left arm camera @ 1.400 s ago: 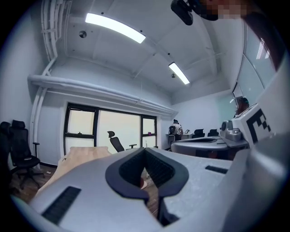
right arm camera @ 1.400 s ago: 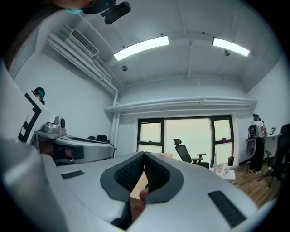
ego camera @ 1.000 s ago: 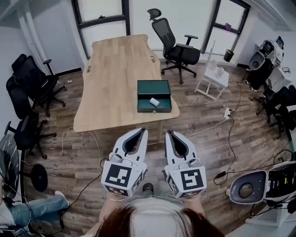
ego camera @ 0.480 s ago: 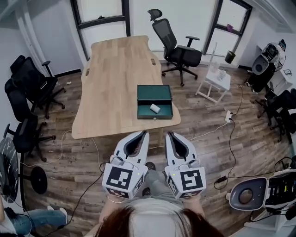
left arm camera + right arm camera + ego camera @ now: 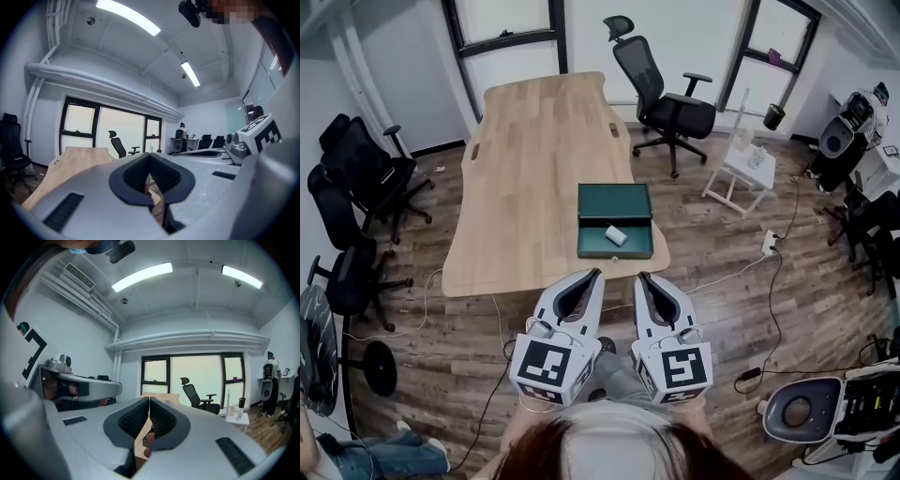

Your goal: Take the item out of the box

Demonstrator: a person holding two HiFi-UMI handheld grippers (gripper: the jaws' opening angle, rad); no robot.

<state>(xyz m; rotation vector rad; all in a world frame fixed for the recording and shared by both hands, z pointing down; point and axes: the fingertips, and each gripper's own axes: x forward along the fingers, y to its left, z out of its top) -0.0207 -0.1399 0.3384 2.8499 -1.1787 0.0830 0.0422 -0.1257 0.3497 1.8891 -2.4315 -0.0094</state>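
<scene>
— Where is the item found?

— A small white roll is seen lying on its side inside the green box. It is placed toward the right of the open near part and rests on the box floor.

— And how is the box placed?

— It is set on the wooden table, at the near right corner, with its front wall close to the table's edge. The near part is open at the top. The rear part is seen only as a flat green surface.

— Where are the grippers held?

— The left gripper and the right gripper are held side by side in front of the table's near edge, over the wooden floor. Both are pointed toward the box and kept well apart from it. The box, the roll and the table are touched by neither.

— What is shown of the jaws?

— In the left gripper view the jaws are brought together, tip against tip, with nothing clamped. The same is seen in the right gripper view: the jaws are pressed together and empty.

— What is found around the table?

— A black office chair is placed beyond the far right corner, near the windows. More black chairs are grouped along the left side. A small white side table stands to the right of the box, well apart from the wooden table. Cables are trailed across the floor on the right.
</scene>
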